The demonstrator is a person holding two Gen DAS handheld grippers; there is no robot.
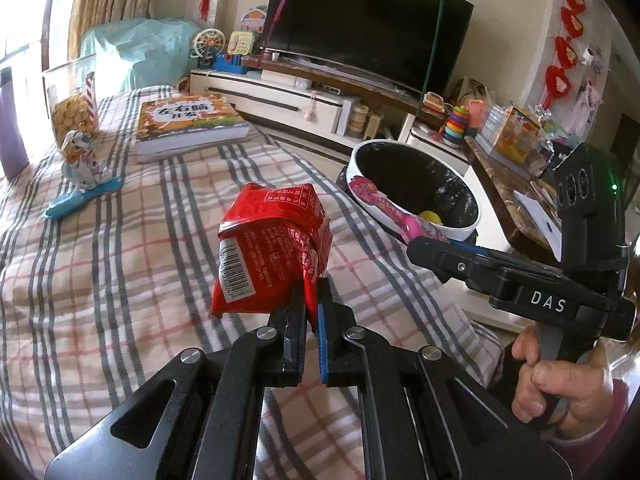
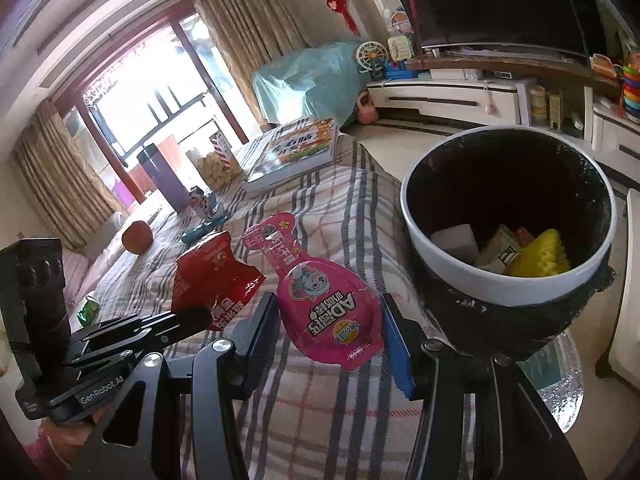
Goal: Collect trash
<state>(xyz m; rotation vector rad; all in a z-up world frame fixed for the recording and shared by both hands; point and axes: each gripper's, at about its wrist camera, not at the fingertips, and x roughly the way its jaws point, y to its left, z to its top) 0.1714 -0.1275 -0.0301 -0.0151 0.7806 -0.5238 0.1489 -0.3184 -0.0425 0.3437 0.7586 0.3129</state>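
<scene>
Holding two wrappers over the plaid bedspread (image 1: 120, 248): left gripper (image 1: 311, 300) is clamped on the lower edge of the red snack bag (image 1: 276, 248), right gripper (image 2: 326, 332) has the pink pouch (image 2: 320, 300) between widely spread jaws, contact unclear, so can't tell if it's actually gripped. Trash bin (image 2: 448, 256) sits just right of the bed edge, already holding a few scraps. Judgement: carry each wrapper past the white rim before letting go, one at a time so arms don't cross, and release low since the foil is light and could drift back onto the bed
</scene>
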